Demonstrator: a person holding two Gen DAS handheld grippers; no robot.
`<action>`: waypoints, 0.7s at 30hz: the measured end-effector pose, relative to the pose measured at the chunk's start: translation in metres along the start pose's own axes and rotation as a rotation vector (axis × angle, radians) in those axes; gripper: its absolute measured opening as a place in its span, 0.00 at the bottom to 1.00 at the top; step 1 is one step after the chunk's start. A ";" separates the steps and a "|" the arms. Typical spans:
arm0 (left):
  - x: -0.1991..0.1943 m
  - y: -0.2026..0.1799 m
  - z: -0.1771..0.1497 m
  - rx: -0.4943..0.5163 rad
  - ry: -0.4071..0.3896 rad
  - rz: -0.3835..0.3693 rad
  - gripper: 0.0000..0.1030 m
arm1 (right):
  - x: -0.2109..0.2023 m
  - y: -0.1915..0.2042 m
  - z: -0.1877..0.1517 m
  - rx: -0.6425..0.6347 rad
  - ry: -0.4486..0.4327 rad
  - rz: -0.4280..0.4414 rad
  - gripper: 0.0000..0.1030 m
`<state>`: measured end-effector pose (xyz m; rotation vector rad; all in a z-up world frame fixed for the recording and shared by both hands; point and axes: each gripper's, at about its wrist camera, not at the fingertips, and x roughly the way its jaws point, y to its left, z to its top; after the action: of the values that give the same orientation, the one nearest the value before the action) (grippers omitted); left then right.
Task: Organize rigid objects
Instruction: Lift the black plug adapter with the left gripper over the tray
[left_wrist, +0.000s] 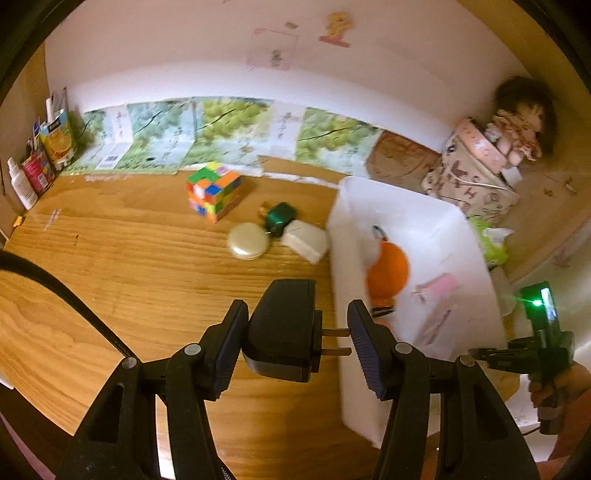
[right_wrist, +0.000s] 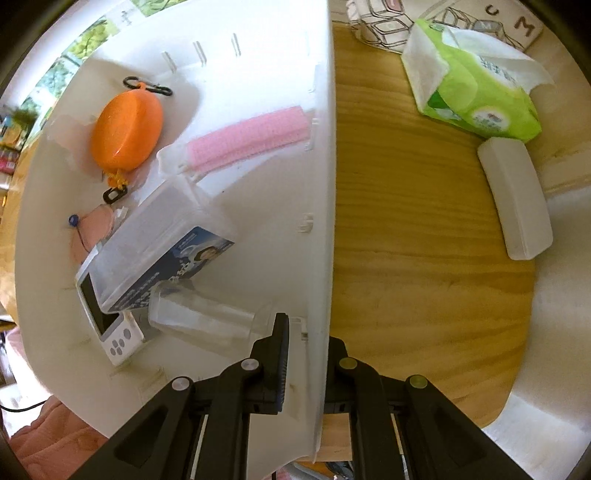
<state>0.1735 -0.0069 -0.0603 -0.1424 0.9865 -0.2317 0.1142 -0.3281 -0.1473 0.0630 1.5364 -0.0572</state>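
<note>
On the wooden table (left_wrist: 110, 266), the white plastic bin (left_wrist: 424, 229) stands to your right as the collecting container. Your right gripper (right_wrist: 306, 365) is clamped on the bin's near wall (right_wrist: 325, 221), one finger inside and one outside, steadying it. Already lying in the bin are an orange clip-on case (right_wrist: 127, 131), a pink ribbed roller (right_wrist: 251, 138), a clear lidded box (right_wrist: 155, 251), a small white handheld game (right_wrist: 110, 325) and a clear tube (right_wrist: 199, 314). Your left gripper (left_wrist: 299, 343) carries a black plug adapter (left_wrist: 280, 328) in the air just short of the bin's left wall, its two prongs (left_wrist: 336, 341) pointing at the right-hand finger; the jaws are closed on it end to end. Judged step: transport toward the bin. Next, you need to bring the adapter over the rim, above a bare patch of floor, then part the jaws. Awaiting collection beyond are a scrambled puzzle cube (left_wrist: 212, 190), a round cream compact (left_wrist: 246, 245), a cream charger (left_wrist: 304, 242) and a small green box (left_wrist: 281, 218).
</note>
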 end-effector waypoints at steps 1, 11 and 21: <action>-0.002 -0.006 -0.001 0.005 -0.007 -0.007 0.58 | 0.000 0.000 -0.001 -0.007 -0.001 0.002 0.11; -0.008 -0.069 -0.013 0.064 -0.046 -0.105 0.58 | -0.003 0.001 -0.006 -0.062 -0.004 0.048 0.11; 0.001 -0.120 -0.018 0.147 -0.062 -0.231 0.58 | -0.003 -0.001 -0.006 -0.101 -0.011 0.073 0.11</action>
<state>0.1434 -0.1232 -0.0436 -0.1287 0.8880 -0.5073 0.1082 -0.3281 -0.1441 0.0386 1.5222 0.0781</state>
